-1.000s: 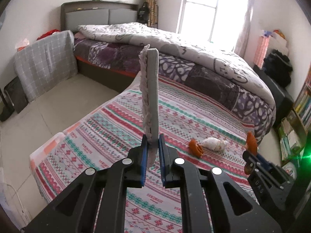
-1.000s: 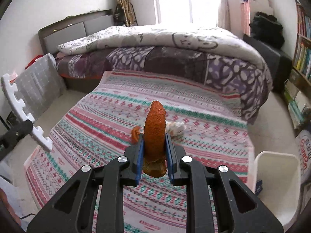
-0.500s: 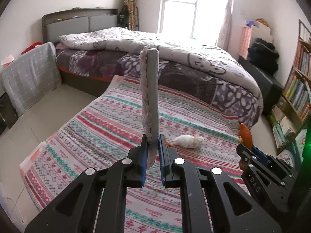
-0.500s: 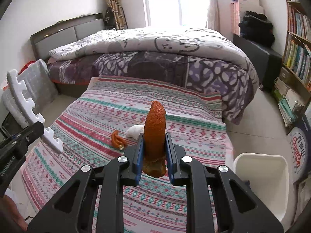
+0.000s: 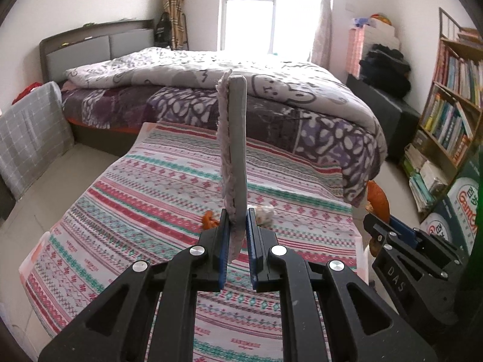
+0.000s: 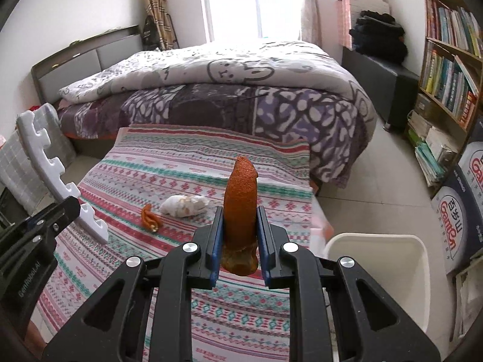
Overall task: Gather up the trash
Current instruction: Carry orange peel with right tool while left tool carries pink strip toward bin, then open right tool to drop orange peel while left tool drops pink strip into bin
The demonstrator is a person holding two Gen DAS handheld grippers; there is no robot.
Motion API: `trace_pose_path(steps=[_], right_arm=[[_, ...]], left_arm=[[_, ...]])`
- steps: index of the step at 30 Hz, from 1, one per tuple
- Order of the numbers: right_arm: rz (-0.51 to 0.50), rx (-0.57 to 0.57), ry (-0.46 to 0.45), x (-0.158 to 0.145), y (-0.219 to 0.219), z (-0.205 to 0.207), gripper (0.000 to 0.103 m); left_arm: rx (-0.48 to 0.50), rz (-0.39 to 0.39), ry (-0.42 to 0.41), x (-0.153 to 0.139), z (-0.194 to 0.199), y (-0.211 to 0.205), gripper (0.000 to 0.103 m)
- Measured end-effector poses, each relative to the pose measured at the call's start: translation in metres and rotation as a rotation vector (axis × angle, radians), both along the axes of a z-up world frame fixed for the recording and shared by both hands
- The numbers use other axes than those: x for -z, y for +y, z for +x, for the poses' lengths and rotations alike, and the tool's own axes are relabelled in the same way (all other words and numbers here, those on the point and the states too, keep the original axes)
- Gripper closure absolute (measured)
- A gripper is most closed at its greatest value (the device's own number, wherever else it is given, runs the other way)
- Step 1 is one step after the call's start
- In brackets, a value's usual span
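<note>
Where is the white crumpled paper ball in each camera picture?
Left wrist view: the paper ball lies on the striped blanket, peeking out just right of the left gripper and its foam strip.
Right wrist view: it lies left of centre, left of the right gripper and its orange peel.
Shared landmark: the small peel scrap beside the ball.

Left gripper (image 5: 237,226), jaws closed on a flat grey foam piece (image 5: 237,150) standing upright, fuzzy edge at left. Behind: striped blanket (image 5: 135,196) w/ orange peel scrap (image 5: 208,219) & crumpled white tissue (image 5: 265,212) just past the fingertips. Right gripper (image 5: 379,223) at frame right, clamped on orange peel (image 5: 377,200). Bed (image 5: 211,90) beyond; bookshelf (image 5: 449,114) far right.
</note>
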State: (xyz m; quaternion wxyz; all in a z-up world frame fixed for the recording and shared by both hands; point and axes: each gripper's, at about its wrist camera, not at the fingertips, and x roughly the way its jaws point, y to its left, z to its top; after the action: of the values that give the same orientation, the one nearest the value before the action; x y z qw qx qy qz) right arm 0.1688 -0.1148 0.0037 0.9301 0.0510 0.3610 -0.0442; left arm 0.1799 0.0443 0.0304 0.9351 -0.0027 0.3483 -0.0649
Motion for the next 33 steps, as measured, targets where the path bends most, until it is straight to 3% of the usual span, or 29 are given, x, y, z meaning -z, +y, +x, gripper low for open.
trace_pose_path(steps=[26,30,33], right_arm=[[0.022,0.247,0.141,0.019,-0.138,-0.029,0.081],[0.021,0.317,0.133,0.017,-0.158,-0.037,0.053],[0.028,0.368,0.127,0.016,-0.174,-0.043,0.045]], left_arm=[[0.257,0.020,0.026,0.015,-0.017,-0.129,0.092],[0.304,0.021,0.048,0.021,-0.023,-0.148,0.092],[0.340,0.028,0.062,0.026,-0.028,-0.161,0.091]])
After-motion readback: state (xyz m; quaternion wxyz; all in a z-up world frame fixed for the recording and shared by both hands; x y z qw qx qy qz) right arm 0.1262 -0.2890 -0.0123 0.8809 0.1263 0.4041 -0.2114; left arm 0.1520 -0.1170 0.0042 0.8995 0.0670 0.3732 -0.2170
